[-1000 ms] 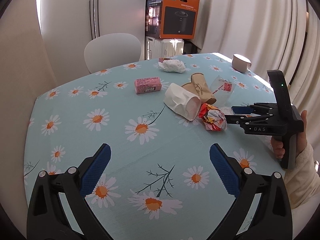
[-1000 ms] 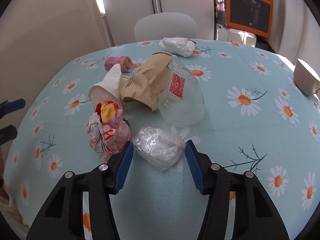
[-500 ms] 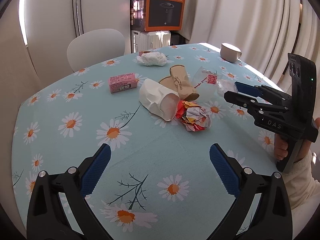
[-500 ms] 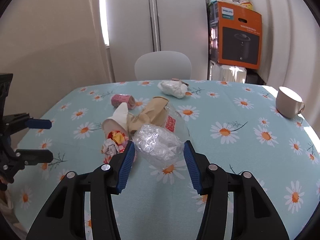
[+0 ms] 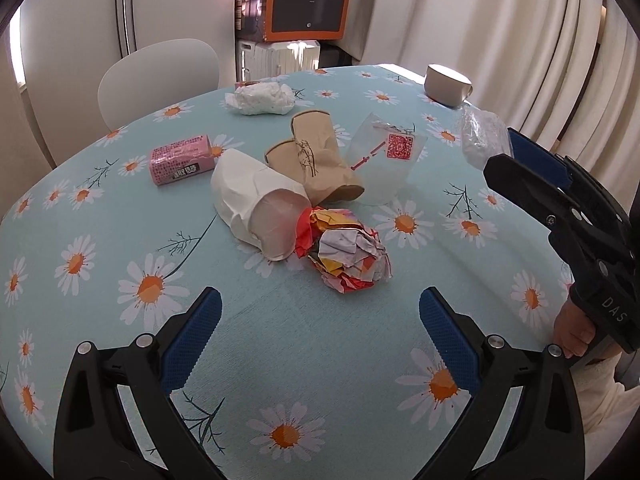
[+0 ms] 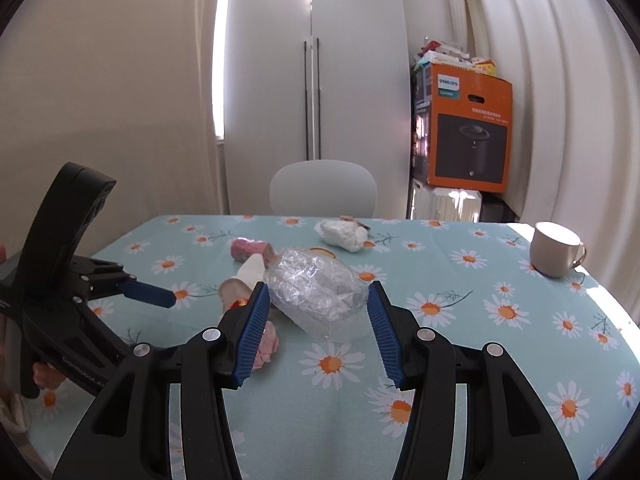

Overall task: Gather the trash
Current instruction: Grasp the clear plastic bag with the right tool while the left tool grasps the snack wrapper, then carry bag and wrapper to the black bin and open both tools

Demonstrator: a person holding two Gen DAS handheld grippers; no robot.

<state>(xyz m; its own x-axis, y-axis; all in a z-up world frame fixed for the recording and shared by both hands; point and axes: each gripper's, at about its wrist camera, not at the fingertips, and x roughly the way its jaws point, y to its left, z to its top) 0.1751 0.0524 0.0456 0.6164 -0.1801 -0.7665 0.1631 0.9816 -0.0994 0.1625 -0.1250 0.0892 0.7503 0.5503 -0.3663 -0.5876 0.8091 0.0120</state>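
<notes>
My right gripper (image 6: 316,320) is shut on a crumpled clear plastic wad (image 6: 316,294) and holds it above the table; the wad also shows in the left wrist view (image 5: 480,138). My left gripper (image 5: 320,332) is open and empty, low over the table in front of a crumpled colourful wrapper (image 5: 346,254). Behind the wrapper lie a white paper cup (image 5: 258,204), a brown paper cup (image 5: 320,158), a clear plastic cup with a QR label (image 5: 386,160), a pink packet (image 5: 180,160) and a white tissue wad (image 5: 262,98).
A beige mug (image 5: 446,84) stands at the table's far right corner. A white chair (image 5: 160,76) stands behind the table. An orange box (image 6: 468,130) sits on a stack by the curtains. The floral tablecloth (image 5: 280,360) covers the table.
My right gripper lifted the plastic wad off the table and raised it well above the pile. My left gripper moved closer to the colourful wrapper, still open.
</notes>
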